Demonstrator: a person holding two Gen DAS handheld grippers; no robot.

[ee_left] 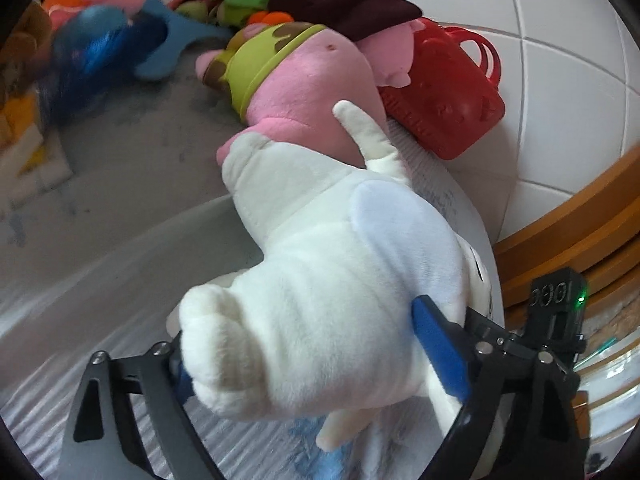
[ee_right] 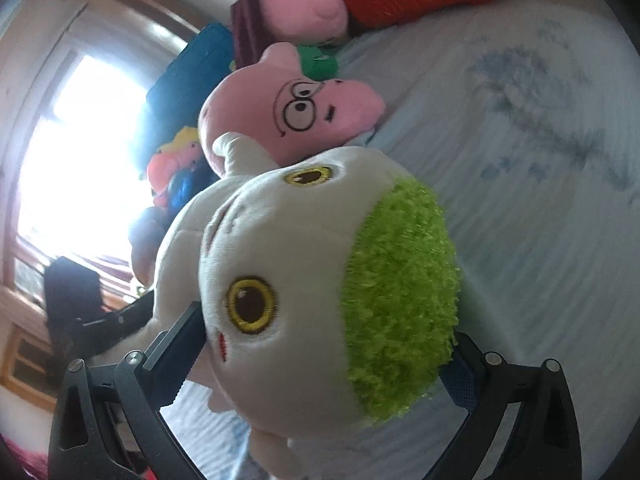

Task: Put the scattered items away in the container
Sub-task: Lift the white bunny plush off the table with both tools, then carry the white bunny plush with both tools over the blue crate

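A white plush toy (ee_left: 320,264) lies stretched over the pale bedsheet (ee_left: 120,168), held at both ends. My left gripper (ee_left: 304,332) is shut on its body near a stubby leg, and one blue pad (ee_left: 440,352) presses into its flank. In the right wrist view the same white plush toy (ee_right: 280,248) shows yellow eyes and a patch of lime-green hair. My right gripper (ee_right: 324,324) is shut on that head, one finger against the cheek and the other against the green hair.
A pink pig plush in a green dress (ee_left: 304,76) lies just beyond, by a red plastic basket (ee_left: 444,92) and a dark maroon cloth (ee_left: 344,0). More plush toys (ee_left: 100,48) are heaped at far left. A pink plush with glasses (ee_right: 296,108) and a blue box (ee_right: 188,76) sit behind the head.
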